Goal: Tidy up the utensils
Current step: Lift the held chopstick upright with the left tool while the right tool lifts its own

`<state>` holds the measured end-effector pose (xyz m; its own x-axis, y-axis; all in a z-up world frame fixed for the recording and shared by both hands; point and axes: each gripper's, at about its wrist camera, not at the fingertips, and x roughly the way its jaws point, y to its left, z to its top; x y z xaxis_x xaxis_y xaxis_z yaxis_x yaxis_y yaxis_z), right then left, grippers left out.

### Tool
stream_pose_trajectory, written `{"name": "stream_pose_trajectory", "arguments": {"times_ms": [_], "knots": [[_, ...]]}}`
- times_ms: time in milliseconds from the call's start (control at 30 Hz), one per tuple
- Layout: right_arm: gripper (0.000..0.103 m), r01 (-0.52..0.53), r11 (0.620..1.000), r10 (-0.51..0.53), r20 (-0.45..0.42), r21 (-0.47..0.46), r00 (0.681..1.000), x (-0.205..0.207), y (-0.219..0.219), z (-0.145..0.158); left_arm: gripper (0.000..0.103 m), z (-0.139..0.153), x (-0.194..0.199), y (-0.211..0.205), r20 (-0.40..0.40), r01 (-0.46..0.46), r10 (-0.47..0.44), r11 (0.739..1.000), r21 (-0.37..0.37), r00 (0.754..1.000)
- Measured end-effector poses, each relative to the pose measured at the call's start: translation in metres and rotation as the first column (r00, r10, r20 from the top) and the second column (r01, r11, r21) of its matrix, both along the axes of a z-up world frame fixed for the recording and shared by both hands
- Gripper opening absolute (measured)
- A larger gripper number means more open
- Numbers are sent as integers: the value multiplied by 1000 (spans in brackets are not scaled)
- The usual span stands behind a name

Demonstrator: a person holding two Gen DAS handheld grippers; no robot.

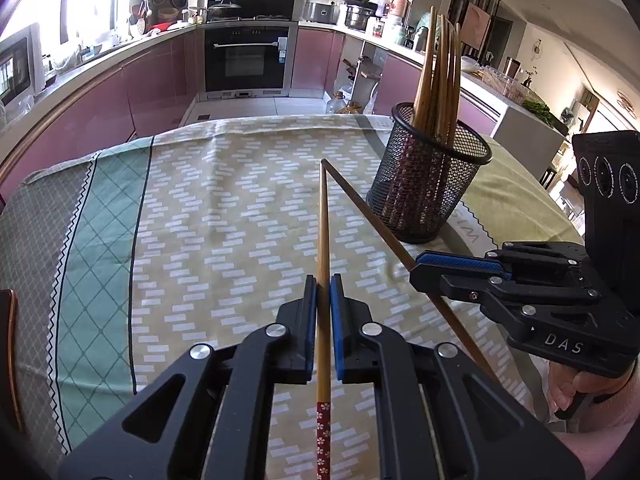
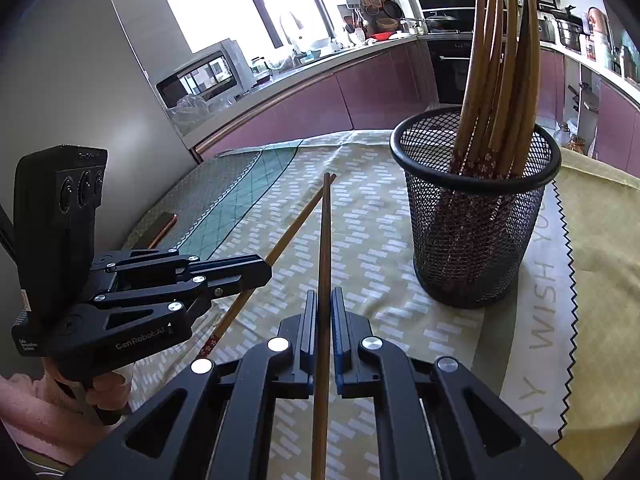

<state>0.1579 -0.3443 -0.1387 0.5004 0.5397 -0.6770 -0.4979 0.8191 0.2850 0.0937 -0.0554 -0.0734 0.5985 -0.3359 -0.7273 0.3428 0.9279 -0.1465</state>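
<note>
Left wrist: chopstick (image 1: 323,232) clamped btwn tool (image 1: 323,280)

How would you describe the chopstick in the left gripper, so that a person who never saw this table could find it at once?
Start at the black mesh holder full of chopsticks on the patterned tablecloth. In front of it, two loose chopsticks meet at their tips in a V. The one in the left gripper is the lighter chopstick, with a red flowered end; the right gripper holds the darker chopstick.

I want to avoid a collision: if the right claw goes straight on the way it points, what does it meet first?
Probably the tablecloth, left of the mesh holder. The right claw aims downward, and its chopstick tip would touch first; depth is unclear.
</note>
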Motion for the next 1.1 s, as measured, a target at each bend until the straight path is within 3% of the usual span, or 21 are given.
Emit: {"name": "stream_pose_trajectory", "arguments": {"times_ms": [1100], "knots": [[6,0,997,-7,92,76,996,-23,-28,30,8,34,-11,1,58,41,-37,997,-66,998]]}}
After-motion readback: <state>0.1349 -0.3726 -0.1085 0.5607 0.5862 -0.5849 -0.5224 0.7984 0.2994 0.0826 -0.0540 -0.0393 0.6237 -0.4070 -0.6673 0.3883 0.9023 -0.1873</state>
